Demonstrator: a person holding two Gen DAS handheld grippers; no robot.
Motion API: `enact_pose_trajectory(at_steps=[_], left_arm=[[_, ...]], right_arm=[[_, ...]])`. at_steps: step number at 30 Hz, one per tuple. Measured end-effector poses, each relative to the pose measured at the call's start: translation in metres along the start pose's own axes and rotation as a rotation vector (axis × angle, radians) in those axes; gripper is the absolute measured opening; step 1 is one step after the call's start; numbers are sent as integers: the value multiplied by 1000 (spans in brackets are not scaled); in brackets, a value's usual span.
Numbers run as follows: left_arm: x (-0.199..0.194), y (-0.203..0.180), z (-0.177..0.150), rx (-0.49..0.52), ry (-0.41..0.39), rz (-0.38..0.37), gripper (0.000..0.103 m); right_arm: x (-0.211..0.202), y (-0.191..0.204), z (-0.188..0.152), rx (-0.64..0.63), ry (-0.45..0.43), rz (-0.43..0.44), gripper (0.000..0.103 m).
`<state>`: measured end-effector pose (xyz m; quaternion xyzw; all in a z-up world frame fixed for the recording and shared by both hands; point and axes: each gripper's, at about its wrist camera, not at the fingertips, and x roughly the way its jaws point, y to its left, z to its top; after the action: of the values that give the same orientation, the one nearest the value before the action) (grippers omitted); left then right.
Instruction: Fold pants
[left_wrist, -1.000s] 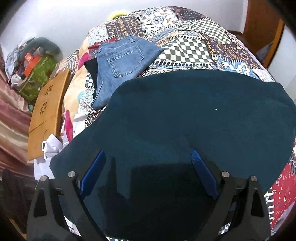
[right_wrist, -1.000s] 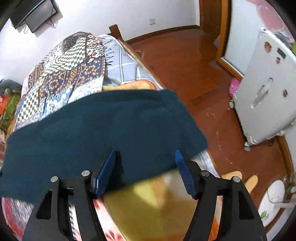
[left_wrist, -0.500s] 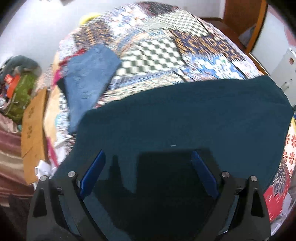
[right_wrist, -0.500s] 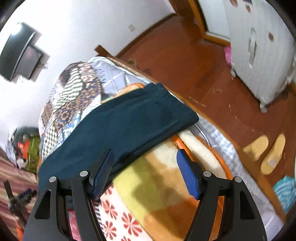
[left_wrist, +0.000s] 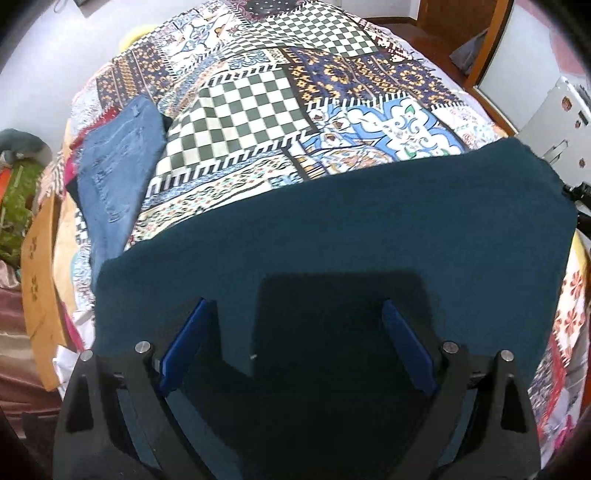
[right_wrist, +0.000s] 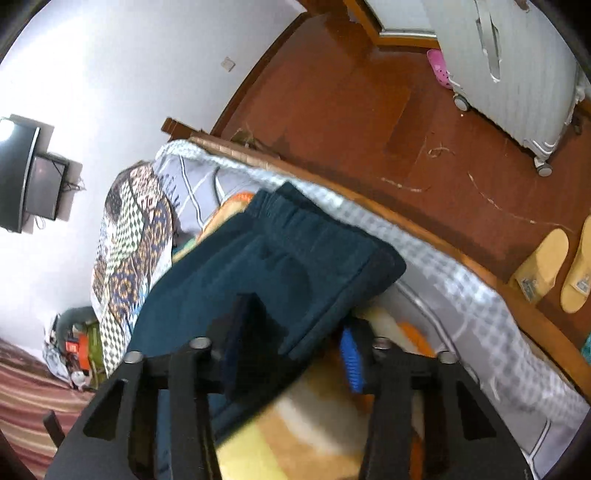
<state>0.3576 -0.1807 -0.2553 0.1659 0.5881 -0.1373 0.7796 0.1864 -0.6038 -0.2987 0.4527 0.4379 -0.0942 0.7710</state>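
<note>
Dark teal pants (left_wrist: 332, 221) lie folded lengthwise across the near side of the bed. My left gripper (left_wrist: 295, 332) hovers open above their middle, and nothing sits between its blue pads (left_wrist: 184, 339). In the right wrist view the waistband end of the pants (right_wrist: 280, 258) rests at the bed's edge. My right gripper (right_wrist: 295, 325) is rolled sideways and its jaws are closing around that end's near edge. One pad lies on top of the cloth and the other pad (right_wrist: 351, 358) is below the edge. A gap still shows between pads and cloth.
Folded blue jeans (left_wrist: 114, 158) lie at the far left of the patchwork quilt (left_wrist: 240, 110). An orange and yellow blanket (right_wrist: 314, 424) is under the pants. A wooden board (left_wrist: 37, 288) leans by the bed's left side. On the wooden floor stand a white suitcase (right_wrist: 517, 74) and slippers (right_wrist: 543, 262).
My right gripper rolled sideways, dropped to the waistband end and narrowed its jaws around the pants' edge. My left gripper slid right along the pants, staying open.
</note>
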Motion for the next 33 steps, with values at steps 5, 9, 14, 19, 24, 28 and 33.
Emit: enact_pose_trajectory(at_steps=[5,9,14,19,24,28,33], left_arm=[[-9,-8,3,-21,-44,-23,95],[-35,-3,-3,-53,-126,-21,95],[-72,21,-16,-133,-228,-51,95],[-108,56,-40,-226,-349,-42,95],[-126,83,-69,-262,-412,-8,95],[-133,100,-90,-280,-438,1,95],[-134,117,-113,-291,-447,14,95]], right_arm=[[-16,23,5,-114,-65,-80,12],[-40,51,4,-227,-151,-130,11],[-81,105,-8,-377,-272,-119,11],[-106,158,-25,-492,-336,-56,11],[-123,207,-48,-588,-360,27,11],[-125,245,-74,-668,-356,79,11],[-109,284,-110,-756,-306,127,11]])
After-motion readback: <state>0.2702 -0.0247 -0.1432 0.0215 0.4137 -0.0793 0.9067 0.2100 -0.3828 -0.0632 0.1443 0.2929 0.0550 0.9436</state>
